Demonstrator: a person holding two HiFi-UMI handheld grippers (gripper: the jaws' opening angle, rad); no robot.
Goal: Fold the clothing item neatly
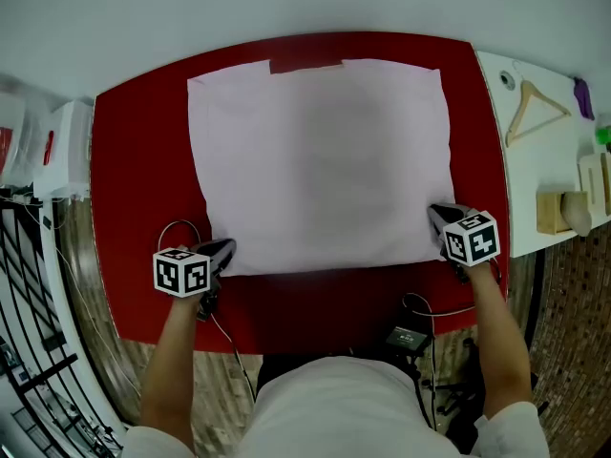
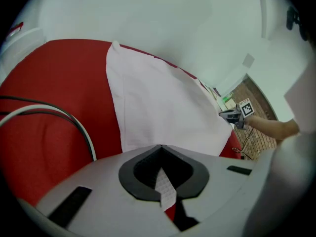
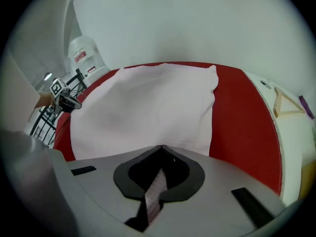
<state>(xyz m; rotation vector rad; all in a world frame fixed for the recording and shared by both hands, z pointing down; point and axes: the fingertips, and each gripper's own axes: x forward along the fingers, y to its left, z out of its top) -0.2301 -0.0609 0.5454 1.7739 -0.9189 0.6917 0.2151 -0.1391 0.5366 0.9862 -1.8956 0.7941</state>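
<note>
the pale garment [image 1: 320,160] lay spread flat on the red desk [image 1: 143,160], thin, soft and light, likely to sag unless taken by its corners. the left claw [image 1: 228,248] was pinched shut on its near left corner, the right claw [image 1: 435,213] on its near right.

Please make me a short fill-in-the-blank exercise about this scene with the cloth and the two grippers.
The pale pink cloth lies flat on a ____ table.
The left gripper and the right gripper are each shut on a near ____ of the cloth.
A wooden clothes hanger lies on the ____ side table.
Missing words: red; corner; white.
</note>
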